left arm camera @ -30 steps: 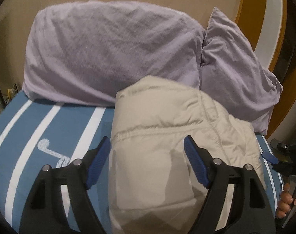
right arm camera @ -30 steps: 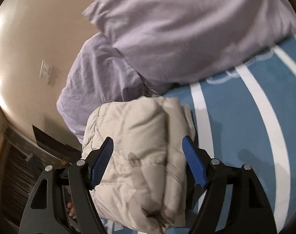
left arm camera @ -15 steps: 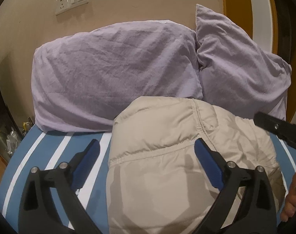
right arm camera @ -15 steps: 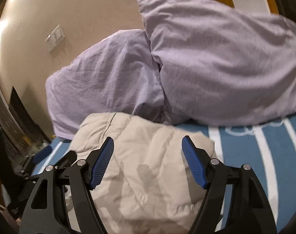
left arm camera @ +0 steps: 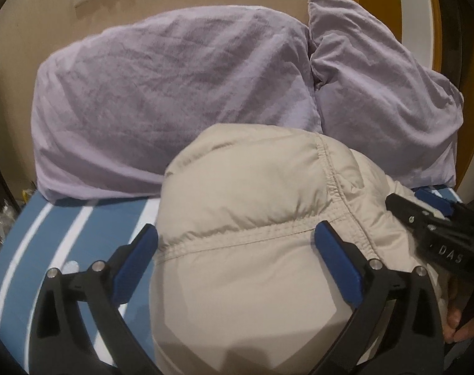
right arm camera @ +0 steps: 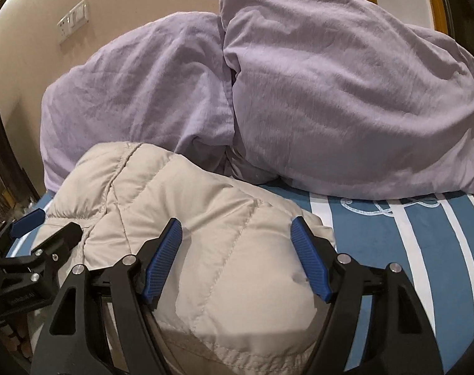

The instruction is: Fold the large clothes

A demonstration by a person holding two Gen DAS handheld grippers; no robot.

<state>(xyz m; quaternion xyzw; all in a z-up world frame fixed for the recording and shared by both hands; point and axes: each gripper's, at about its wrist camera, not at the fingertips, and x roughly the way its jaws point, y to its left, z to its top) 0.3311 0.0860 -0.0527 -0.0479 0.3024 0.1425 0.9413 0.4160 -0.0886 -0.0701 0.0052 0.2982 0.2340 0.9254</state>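
the beige padded jacket (left arm camera: 252,234) lies as a thick, puffy bundle on the blue striped bedspread (left arm camera: 49,234), its far edge pushed against the two lilac pillows (left arm camera: 174,93) at the head of the bed; the folding looks essentially done, and the step in hand appears to be parking or settling the finished bundle; the left gripper (left arm camera: 237,256) hangs over the bundle with its blue pads spread wide, clasping nothing, the fabric merely bulging between them; the right gripper (right arm camera: 237,256) is likewise released, splayed above the near quilted panel (right arm camera: 221,250) with no cloth pinched; each tool shows at the edge of the other's view, so the two sit close together over the same bundle; the filling looks springy, so the top layer may puff up and slide off once left alone; the next move, as i judge it, calls for a gentle downward press to flatten the stack, or a simple retreat of both tools without snagging a seam (left arm camera: 330,181)
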